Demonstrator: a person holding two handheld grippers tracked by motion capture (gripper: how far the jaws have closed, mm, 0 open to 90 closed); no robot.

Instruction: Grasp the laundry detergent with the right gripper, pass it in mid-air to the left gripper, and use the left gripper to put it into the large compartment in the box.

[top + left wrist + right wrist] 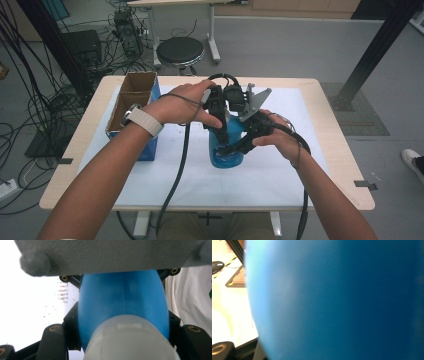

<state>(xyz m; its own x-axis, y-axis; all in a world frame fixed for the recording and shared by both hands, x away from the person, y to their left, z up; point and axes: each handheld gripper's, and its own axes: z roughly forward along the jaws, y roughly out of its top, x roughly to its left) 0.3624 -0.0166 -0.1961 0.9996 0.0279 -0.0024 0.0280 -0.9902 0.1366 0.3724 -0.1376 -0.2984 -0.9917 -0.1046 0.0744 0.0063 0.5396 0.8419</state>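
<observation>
Blue, smooth plastic bottle (226, 150) stands near the middle of my white-covered table (280, 170) in the high view, right of an open cardboard box (131, 100); my left gripper (220, 131) clamps it from above, my right gripper (239, 146) from the side, both closed on it. Left gripper view: the rounded body (122, 305) between black jaws, with a pale translucent cap (130, 340). Right gripper view: blurred blue wall (337, 300), pressed close.

- No text, label, brand or number can be read on the blue bottle (122, 305).
- The cardboard box (131, 95) shows no legible print.
- Faint marks on the white desk cover (62, 293) are too blurred to read.
</observation>
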